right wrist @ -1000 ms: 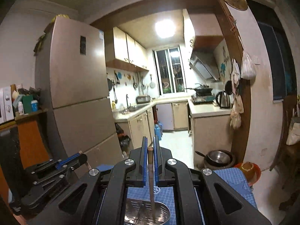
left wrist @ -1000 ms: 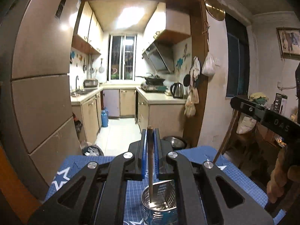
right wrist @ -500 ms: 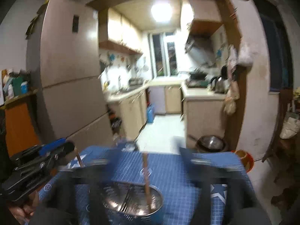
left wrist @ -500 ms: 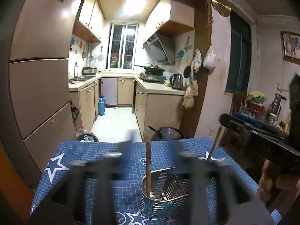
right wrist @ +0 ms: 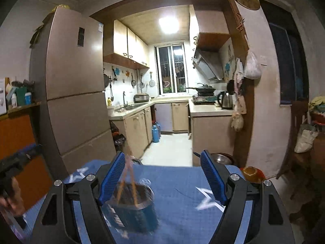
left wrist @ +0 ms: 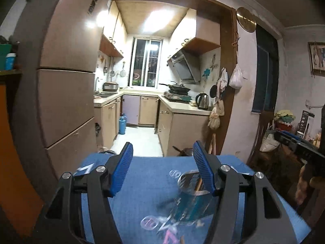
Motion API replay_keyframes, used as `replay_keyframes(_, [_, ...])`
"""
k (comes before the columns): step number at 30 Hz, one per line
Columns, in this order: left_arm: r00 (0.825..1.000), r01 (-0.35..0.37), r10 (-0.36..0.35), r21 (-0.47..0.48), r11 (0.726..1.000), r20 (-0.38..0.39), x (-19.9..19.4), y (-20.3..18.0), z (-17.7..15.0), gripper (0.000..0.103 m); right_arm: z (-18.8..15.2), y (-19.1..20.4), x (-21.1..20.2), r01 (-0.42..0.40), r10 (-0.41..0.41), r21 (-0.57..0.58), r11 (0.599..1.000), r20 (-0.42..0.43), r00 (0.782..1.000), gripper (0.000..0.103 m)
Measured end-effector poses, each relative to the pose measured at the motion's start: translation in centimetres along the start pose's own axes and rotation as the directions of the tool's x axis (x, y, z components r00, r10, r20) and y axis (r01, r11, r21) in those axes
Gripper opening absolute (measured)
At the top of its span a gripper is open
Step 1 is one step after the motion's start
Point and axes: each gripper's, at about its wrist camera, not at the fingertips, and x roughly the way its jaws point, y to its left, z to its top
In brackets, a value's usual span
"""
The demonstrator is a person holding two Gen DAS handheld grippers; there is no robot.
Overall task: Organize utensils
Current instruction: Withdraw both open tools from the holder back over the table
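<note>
A metal utensil holder (left wrist: pixel 193 197) with a blue base stands on the blue star-patterned tablecloth (left wrist: pixel 146 181). It also shows, blurred, in the right wrist view (right wrist: pixel 132 205). Two wooden chopsticks (right wrist: pixel 130 177) stand in it, leaning apart. My left gripper (left wrist: pixel 162 158) is open and empty, above the table to the left of the holder. My right gripper (right wrist: pixel 162 166) is open and empty, to the right of the holder. The right gripper's body shows at the right edge of the left wrist view (left wrist: pixel 298 148), and the left gripper's body at the left edge of the right wrist view (right wrist: pixel 14 162).
A tall fridge (right wrist: pixel 75 93) stands at the left beyond the table. The kitchen doorway (left wrist: pixel 142 138) opens straight ahead. A metal pan (right wrist: pixel 221 158) lies on the floor behind the table. An orange bowl (right wrist: pixel 251 173) sits off the table's right corner. A cluttered chair stands at the right.
Both grippers have opened and let go of a chopstick each; the chopsticks now stand in the holder. Both grippers have pulled back and apart, left to the left, right to the right.
</note>
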Motion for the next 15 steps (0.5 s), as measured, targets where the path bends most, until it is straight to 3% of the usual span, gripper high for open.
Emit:
replay_keyframes(9, [0.987,-0.137,0.144,0.085,0.987,-0.073,-8.6,3.5,-4.4,0.059,-5.4,-4.6,-12.3,0.056,-0.057,-0.024,0.998,-0.035,0.998,0.078])
replay_keyframes(12, [0.977,-0.179,0.191,0.126,0.976,-0.095,-12.2,3.9,-6.3,0.065,-7.1,-5.6,-17.5,0.088,-0.088,-0.026,0.996,-0.024,0.996,0.079])
replay_keyframes(15, [0.974,-0.17,0.186,0.128,0.977,-0.128,-14.7,4.4,-8.0,0.066,-8.9,-6.2,-21.9,0.112,-0.112,-0.02,0.993,-0.021,0.993,0.082])
